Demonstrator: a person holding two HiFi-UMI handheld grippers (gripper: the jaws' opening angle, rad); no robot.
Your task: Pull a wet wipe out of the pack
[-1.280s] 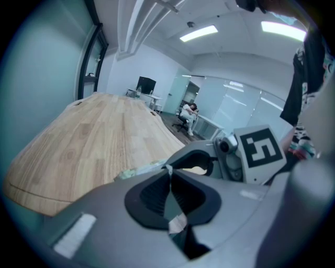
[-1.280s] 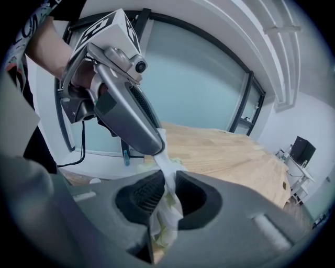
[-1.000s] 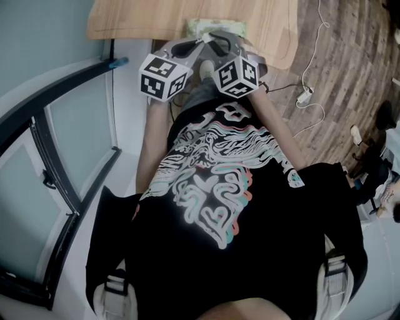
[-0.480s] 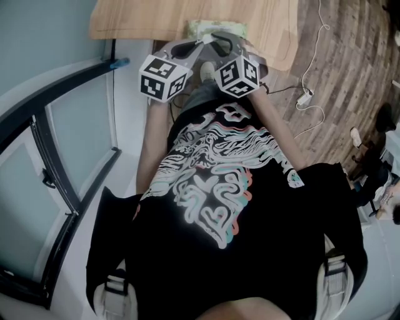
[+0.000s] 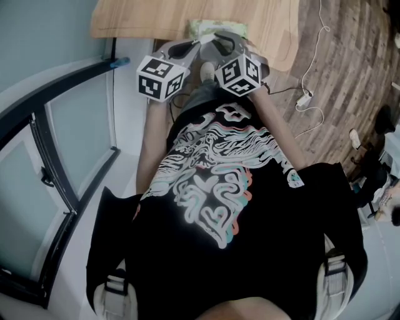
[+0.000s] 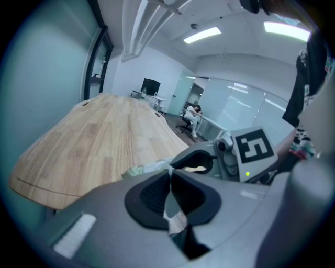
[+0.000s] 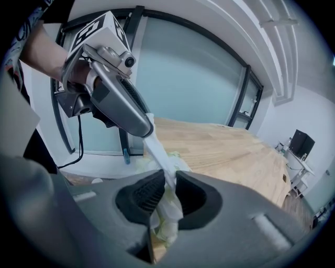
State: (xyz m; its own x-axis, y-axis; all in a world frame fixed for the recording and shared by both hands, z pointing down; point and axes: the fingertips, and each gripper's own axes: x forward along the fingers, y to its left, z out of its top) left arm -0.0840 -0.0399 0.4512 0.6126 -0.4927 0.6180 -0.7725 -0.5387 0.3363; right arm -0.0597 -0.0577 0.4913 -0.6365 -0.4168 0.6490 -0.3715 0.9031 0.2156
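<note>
A pale green wet wipe pack [image 5: 216, 27] lies at the near edge of the wooden table [image 5: 144, 19]. Both grippers meet tip to tip just above it. In the left gripper view my left gripper [image 6: 170, 174] is shut on a white wipe [image 6: 176, 219], with the pack [image 6: 140, 169] just past its jaws. The right gripper view shows the same wipe [image 7: 157, 149] stretched taut from the left gripper's [image 7: 148, 125] tip into my right gripper [image 7: 170, 180], whose pads close on it. Greenish pack [image 7: 178, 156] shows beyond those jaws.
The table's rounded edge runs under the grippers, with wood floor to the right. A white cable and adapter [image 5: 304, 97] lie on that floor. A dark-framed glass partition [image 5: 56, 169] stands at the left. My shoe [image 5: 206, 69] shows between the two marker cubes.
</note>
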